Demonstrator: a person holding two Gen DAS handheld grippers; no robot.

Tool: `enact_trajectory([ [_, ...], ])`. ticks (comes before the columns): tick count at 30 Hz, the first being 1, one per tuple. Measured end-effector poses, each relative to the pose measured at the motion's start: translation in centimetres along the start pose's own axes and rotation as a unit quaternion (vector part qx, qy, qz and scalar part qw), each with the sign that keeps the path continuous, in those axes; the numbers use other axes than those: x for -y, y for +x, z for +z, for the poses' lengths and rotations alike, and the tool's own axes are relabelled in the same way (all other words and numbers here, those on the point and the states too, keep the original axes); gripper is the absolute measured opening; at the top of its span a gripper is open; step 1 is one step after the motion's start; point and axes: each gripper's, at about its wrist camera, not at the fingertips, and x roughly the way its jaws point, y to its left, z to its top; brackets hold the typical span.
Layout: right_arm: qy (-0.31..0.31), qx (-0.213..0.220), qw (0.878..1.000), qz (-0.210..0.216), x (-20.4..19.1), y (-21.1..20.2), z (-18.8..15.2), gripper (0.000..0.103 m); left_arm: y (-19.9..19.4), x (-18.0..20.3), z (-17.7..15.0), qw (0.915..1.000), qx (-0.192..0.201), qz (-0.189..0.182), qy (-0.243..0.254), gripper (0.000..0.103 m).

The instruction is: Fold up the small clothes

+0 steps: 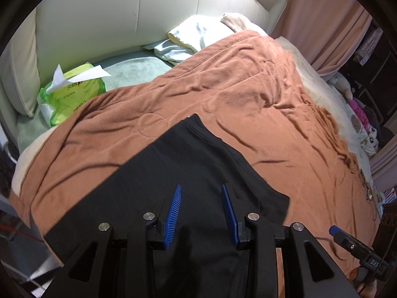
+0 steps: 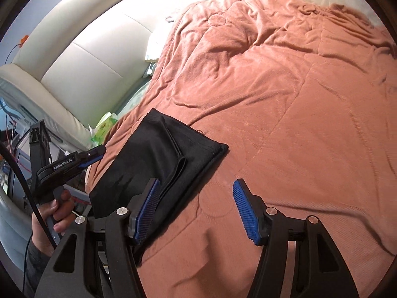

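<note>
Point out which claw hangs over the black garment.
The left claw: black garment fills the space between its open fingers. The right claw gapes mostly over the orange blanket beside it.

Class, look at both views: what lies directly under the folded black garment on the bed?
The black garment lies on the orange-brown blanket, which shows all around it. The patch of blanket beneath it is covered, so anything between them cannot be seen. Both grippers are open and hold nothing.

Black garment (image 1: 198, 164) on rust-orange blanket (image 1: 248, 94); cream headboard (image 1: 99, 12); lime-green tissue pack (image 1: 74, 94); blue ribbed pads (image 2: 245, 211); pale green sheet (image 1: 134, 69).
</note>
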Motion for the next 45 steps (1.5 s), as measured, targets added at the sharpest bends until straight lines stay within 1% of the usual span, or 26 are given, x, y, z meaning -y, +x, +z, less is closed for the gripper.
enact_trajectory([
  [2,-0.010,0.001,1.000,-0.004,-0.3,-1.3,-0.5,0.059,-1.2,0.4,-0.9,0.9998,0.007,-0.011,-0.013,0.036],
  [4,-0.016,0.000,1.000,-0.010,-0.5,-2.5,-0.9,0.059,-2.2,0.9,-1.8,0.9996,0.010,-0.019,-0.020,0.039],
  [6,-0.021,-0.003,0.999,-0.023,-0.8,-3.6,-1.2,0.059,-3.3,1.6,-2.7,0.9995,0.017,-0.020,-0.019,0.040],
  [10,-0.031,0.005,0.999,-0.043,-0.9,-7.1,-1.9,0.059,-5.4,3.0,-4.5,0.9993,0.030,-0.020,-0.009,0.042],
  [11,-0.034,0.008,0.998,-0.052,-1.0,-7.9,-2.1,0.060,-6.0,3.3,-4.9,0.9992,0.033,-0.021,-0.009,0.047],
  [12,-0.037,0.010,0.998,-0.060,-1.0,-8.7,-2.3,0.066,-6.6,3.6,-5.4,0.9990,0.038,-0.022,-0.010,0.051],
  [13,-0.039,0.015,0.997,-0.066,-1.0,-9.4,-2.5,0.070,-7.1,3.8,-5.8,0.9987,0.044,-0.023,-0.012,0.061],
  [14,-0.043,0.021,0.996,-0.071,-1.1,-10.3,-2.8,0.078,-7.8,4.1,-6.3,0.9982,0.053,-0.022,-0.015,0.073],
  [15,-0.049,0.027,0.995,-0.079,-1.3,-11.1,-3.2,0.083,-8.5,4.4,-6.8,0.9977,0.062,-0.022,-0.017,0.078],
  [16,-0.054,0.031,0.994,-0.084,-1.5,-11.8,-3.5,0.083,-9.1,4.7,-7.3,0.9972,0.069,-0.022,-0.017,0.087],
  [17,-0.060,0.034,0.994,-0.089,-1.7,-12.6,-3.9,0.085,-9.6,5.1,-7.8,0.9967,0.076,-0.022,-0.015,0.093],
  [19,-0.072,0.034,0.992,-0.099,-2.2,-13.7,-4.8,0.089,-10.4,6.0,-8.7,0.9965,0.081,-0.021,-0.009,0.098],
  [21,-0.087,0.036,0.989,-0.113,-2.7,-15.0,-5.8,0.092,-11.1,6.9,-9.7,0.9964,0.083,-0.018,0.000,0.099],
  [24,-0.095,0.043,0.985,-0.135,-3.1,-17.0,-6.9,0.093,-12.1,8.4,-11.1,0.9961,0.085,-0.019,0.015,0.101],
  [27,-0.090,0.048,0.986,-0.135,-3.1,-18.9,-7.9,0.093,-13.3,9.6,-12.6,0.9954,0.089,-0.025,0.026,0.102],
  [29,-0.087,0.053,0.984,-0.144,-3.1,-20.3,-8.6,0.094,-14.2,10.3,-13.5,0.9949,0.091,-0.034,0.028,0.102],
  [33,-0.084,0.065,0.984,-0.139,-3.2,-23.1,-10.1,0.094,-16.0,11.5,-15.1,0.9939,0.096,-0.041,0.036,0.102],
  [36,-0.082,0.068,0.983,-0.147,-3.2,-25.0,-11.4,0.094,-17.4,12.5,-16.3,0.9927,0.102,-0.047,0.044,0.102],
  [40,-0.076,0.079,0.983,-0.145,-3.2,-27.9,-13.3,0.094,-19.3,13.8,-17.8,0.9908,0.109,-0.050,0.062,0.102],
  [45,-0.066,0.095,0.983,-0.140,-2.7,-31.4,-15.4,0.094,-21.4,14.8,-19.7,0.9889,0.111,-0.069,0.071,0.102],
])
